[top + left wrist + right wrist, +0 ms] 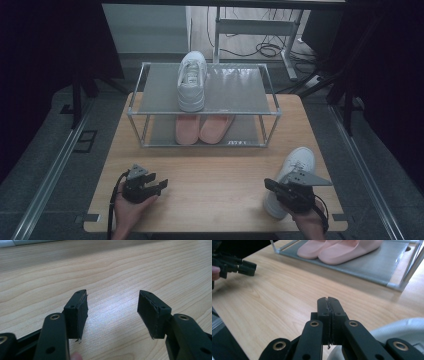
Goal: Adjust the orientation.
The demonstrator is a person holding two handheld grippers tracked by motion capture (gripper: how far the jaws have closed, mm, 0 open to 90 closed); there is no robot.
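1. The left tool (159,186) sits low over the near left of the wooden worktop (215,175), jaws spread wide with nothing between them.
2. The right tool (270,185) is at the near right, jaws pressed together and empty.
3. A white shoe (292,175) lies on the worktop just beside the right tool.
4. Farther back stands a two-level rack (150,102): pink slippers (202,129) on the lower shelf, another white sneaker (192,80) on top.

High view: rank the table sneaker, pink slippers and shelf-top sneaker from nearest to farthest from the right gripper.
From the right gripper:
1. White sneaker on the table, right beside it.
2. Pink slippers, lower shelf.
3. White sneaker on the rack, top shelf, farthest back.
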